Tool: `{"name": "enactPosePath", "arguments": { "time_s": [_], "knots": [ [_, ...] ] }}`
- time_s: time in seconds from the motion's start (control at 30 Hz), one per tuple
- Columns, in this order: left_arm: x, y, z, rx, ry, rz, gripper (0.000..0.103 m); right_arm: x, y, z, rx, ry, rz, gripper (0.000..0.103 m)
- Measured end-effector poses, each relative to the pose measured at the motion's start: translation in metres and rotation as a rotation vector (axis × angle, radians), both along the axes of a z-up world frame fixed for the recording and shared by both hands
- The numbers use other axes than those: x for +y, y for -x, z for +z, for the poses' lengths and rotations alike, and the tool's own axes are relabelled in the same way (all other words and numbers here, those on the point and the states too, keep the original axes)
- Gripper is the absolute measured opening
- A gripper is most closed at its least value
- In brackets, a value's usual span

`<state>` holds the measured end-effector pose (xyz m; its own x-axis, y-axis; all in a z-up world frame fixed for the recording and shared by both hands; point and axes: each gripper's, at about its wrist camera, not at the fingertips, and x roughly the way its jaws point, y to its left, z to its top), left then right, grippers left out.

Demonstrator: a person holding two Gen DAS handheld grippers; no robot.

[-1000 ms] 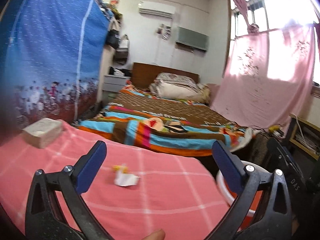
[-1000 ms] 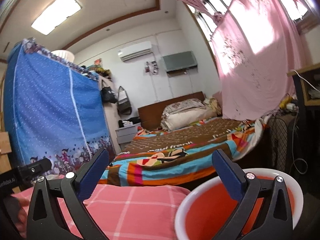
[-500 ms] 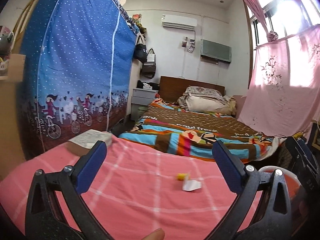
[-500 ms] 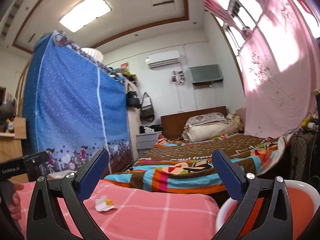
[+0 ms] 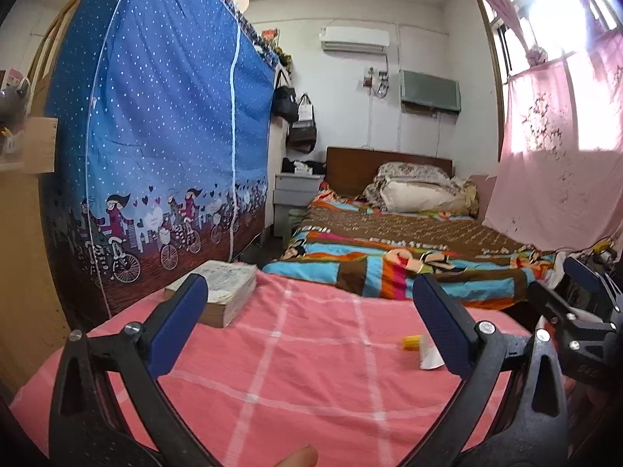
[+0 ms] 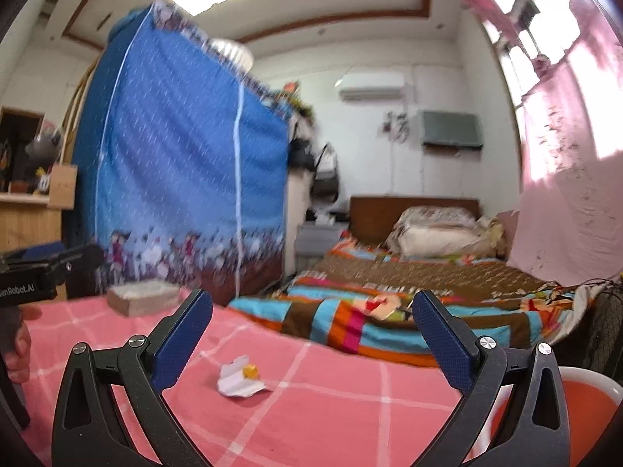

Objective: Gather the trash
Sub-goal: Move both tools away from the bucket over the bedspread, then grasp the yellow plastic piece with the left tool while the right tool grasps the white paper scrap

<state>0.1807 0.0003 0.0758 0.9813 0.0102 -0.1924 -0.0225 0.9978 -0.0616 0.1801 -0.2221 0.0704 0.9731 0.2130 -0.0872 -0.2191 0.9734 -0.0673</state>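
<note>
1. Nothing collected yet, by the look of it: crumpled white paper scrap [image 6: 239, 383] with a small yellow bit [image 6: 250, 371] resting on it, lying loose on the pink checked cloth of the table [image 6: 331, 401].
2. Likely destination: white-rimmed orange bin [image 6: 584, 401] at the right edge of the table, only partly in view; contents not visible.
3. Left gripper [image 5: 311, 325]: jaws spread wide, nothing between them, held low over the table.
4. Right gripper [image 6: 313, 336]: jaws likewise spread wide and empty.
5. In the right wrist view, scrap on the cloth ahead of the jaws, left of centre, nearer the left blue pad, not touching either.
6. In the left wrist view, same scrap [image 5: 428, 358] and yellow bit [image 5: 412, 343] just at the inner edge of the right pad, partly hidden behind it; contact unlikely, since lying farther out on the cloth.
7. Thick book [image 5: 220, 292] at the far left of the table, well apart from the scrap.
8. Left to do, as a judgement: close in on the scrap, pinch it, carry it to the bin, let go.
</note>
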Motion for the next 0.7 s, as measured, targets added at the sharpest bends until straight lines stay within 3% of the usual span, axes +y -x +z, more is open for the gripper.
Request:
{"name": "enactPosePath", "arguments": {
  "time_s": [0.33,0.57,0.7],
  "knots": [
    [0.023,-0.033,-0.014,0.193,0.068,0.016,0.103,0.043,-0.059,-0.022,0.339,0.164,0.082,0.103],
    [0.031,-0.055,-0.030,0.346,0.135,0.026,0.103,0.056,-0.093,-0.044,0.562,0.202,0.170,0.101],
    [0.030,-0.066,-0.036,0.414,0.154,-0.002,0.099,0.055,-0.099,-0.051,0.632,0.186,0.202,0.080]
  ]
}}
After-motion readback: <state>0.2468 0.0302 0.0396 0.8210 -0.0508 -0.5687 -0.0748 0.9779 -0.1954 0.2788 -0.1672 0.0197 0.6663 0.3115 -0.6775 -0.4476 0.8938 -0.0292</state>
